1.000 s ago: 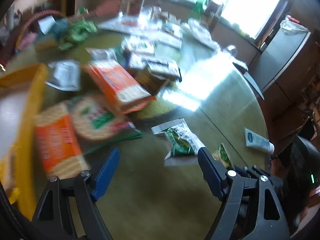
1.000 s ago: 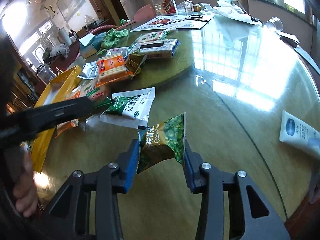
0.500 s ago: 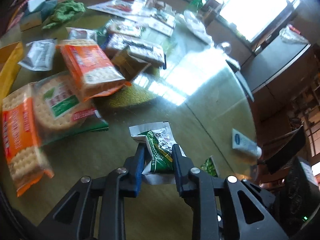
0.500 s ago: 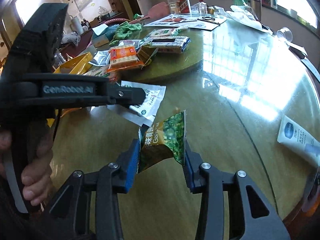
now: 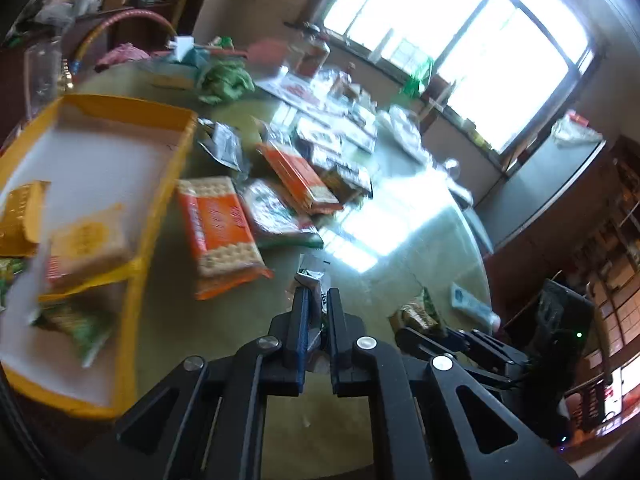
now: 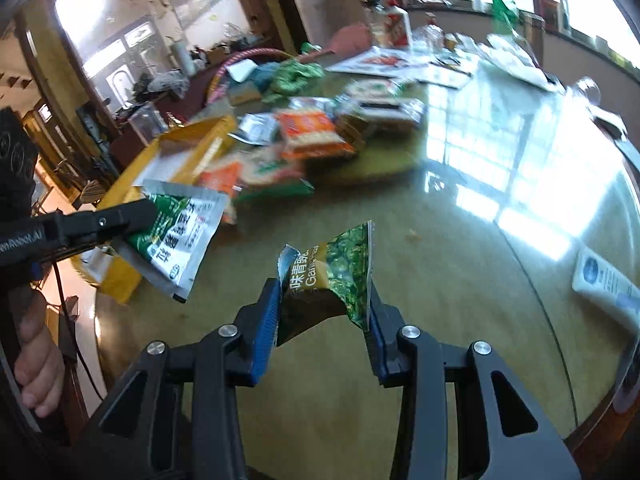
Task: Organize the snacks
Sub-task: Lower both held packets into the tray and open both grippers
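Observation:
My left gripper is shut on a white-and-green snack packet, held edge-on between its jaws and lifted off the round table. In the right wrist view the same packet hangs from the left gripper at the left. My right gripper is shut on a green pea snack bag, held above the table. A yellow box with a white floor lies at the left and holds several snack packs. Orange cracker packs lie beside it.
More snack packets are piled mid-table, with papers and bottles behind. A white tube lies near the table's right edge. A hand grips the left tool. A green cloth and a hoop sit at the far side.
My left gripper closed on the white-and-green packet and lifted it leftward toward the yellow box. The right gripper kept its grip on the pea bag and rose slightly.

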`<state>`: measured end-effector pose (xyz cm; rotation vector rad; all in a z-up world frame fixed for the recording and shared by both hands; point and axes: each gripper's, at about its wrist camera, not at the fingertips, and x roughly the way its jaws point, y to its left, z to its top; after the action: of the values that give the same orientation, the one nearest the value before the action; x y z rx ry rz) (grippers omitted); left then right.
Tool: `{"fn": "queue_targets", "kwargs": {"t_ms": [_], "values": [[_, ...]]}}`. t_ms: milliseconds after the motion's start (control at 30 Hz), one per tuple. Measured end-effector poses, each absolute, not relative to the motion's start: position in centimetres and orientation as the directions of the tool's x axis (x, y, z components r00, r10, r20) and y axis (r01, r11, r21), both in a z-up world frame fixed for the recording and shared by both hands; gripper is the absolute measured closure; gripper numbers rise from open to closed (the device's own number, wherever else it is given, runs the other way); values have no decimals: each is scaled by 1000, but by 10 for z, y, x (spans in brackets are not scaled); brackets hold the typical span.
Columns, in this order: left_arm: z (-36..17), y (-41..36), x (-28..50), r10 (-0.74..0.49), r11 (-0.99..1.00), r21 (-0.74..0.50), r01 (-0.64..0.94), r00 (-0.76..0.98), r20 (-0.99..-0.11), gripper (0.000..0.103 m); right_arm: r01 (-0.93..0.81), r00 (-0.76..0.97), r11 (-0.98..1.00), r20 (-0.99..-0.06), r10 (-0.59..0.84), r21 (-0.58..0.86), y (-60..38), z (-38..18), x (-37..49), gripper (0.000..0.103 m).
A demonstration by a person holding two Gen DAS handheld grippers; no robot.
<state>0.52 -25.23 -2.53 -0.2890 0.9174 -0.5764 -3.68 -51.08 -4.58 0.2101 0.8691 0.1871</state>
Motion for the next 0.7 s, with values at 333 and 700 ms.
{"fn": "queue_targets", "kwargs": {"t_ms": [333, 700], "values": [[-14, -183, 0, -601, 792, -530, 304, 542, -587, 103, -217, 617, 941, -710, 339, 260, -435, -22, -24, 62], [-23, -99, 79, -392, 889, -450, 85, 649, -652, 103, -347, 524, 890, -725, 447, 297, -351, -15, 67, 62]]}}
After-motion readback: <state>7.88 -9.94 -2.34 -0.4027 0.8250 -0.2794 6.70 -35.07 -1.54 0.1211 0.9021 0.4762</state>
